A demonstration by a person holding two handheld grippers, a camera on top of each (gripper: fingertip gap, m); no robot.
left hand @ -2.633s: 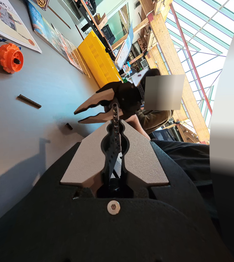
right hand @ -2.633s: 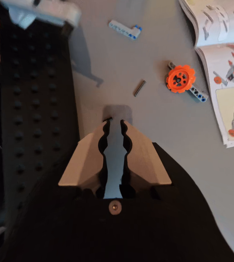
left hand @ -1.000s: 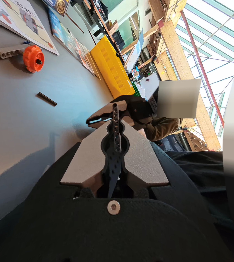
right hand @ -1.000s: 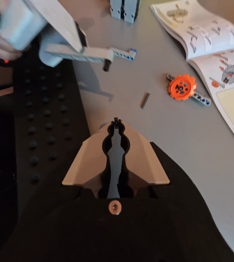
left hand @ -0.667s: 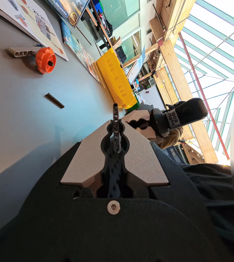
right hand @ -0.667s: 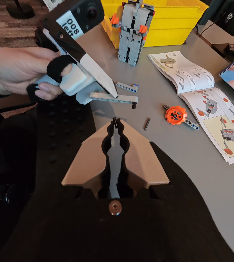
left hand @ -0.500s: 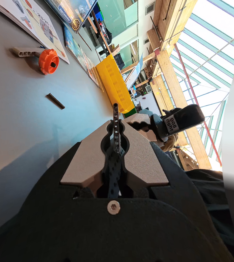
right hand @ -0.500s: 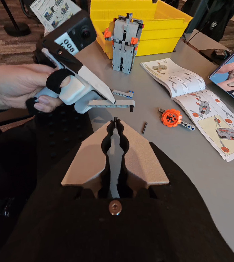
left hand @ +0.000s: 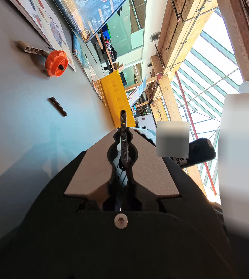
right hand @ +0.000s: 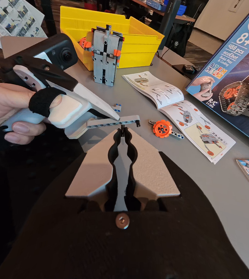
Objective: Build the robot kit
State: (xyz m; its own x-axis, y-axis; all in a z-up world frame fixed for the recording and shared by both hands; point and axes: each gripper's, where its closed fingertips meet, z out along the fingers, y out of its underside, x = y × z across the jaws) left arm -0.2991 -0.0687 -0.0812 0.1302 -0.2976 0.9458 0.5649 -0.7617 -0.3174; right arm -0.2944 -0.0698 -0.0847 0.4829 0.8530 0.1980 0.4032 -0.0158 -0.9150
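My left gripper (left hand: 123, 130) is shut on a long grey beam with holes (left hand: 123, 120), whose end sticks out past the fingertips. In the right wrist view that beam (right hand: 113, 122) is held level above the table by the left gripper (right hand: 115, 119), with a black pin (right hand: 138, 124) at its free end. My right gripper (right hand: 122, 132) is shut on a small black pin (right hand: 122, 130), whose tip is right under the middle of the beam. The right gripper body (left hand: 199, 151) shows behind my left fingers.
On the grey table (right hand: 196, 181) lie an orange gear on a grey beam (right hand: 161, 128), a small grey beam with blue pins (right hand: 117, 107), an open booklet (right hand: 173, 108), a grey model (right hand: 105, 55), a yellow bin (right hand: 136, 37), a blue box (right hand: 241, 68), and a black axle (left hand: 57, 106). My left and right fingertips are right by each other.
My right gripper shut on a small black pin on the table, lifted it and brought it up under the beam. My left gripper kept hold of the beam and swung it level.
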